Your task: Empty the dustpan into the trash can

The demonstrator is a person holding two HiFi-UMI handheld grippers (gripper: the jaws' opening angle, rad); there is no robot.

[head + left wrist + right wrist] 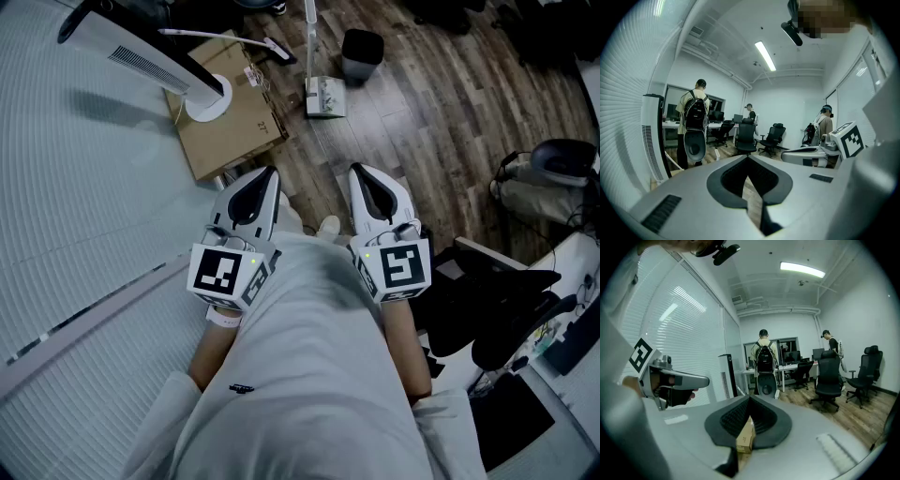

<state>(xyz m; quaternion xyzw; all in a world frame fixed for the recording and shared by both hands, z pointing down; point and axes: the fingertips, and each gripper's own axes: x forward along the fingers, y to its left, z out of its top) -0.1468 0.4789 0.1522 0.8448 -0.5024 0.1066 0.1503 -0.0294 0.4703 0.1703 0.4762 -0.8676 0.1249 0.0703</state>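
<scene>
Ahead of you, near the top of the head view, the small dark grey, square-sided plastic trash can [361, 54] stands upright on the wooden plank floor [441, 103]. Its top is open and the inside looks dark; you can't tell from here what it holds. The white long-handled dustpan [325, 98] stands just beside it, nearer to you and a little to the left, with a strip of bare floor between the two, so they don't touch. Its box-shaped pan rests flat on the planks and its thin white handle rises straight up from the pan. Whether any dirt lies in the pan can't be made out.
</scene>
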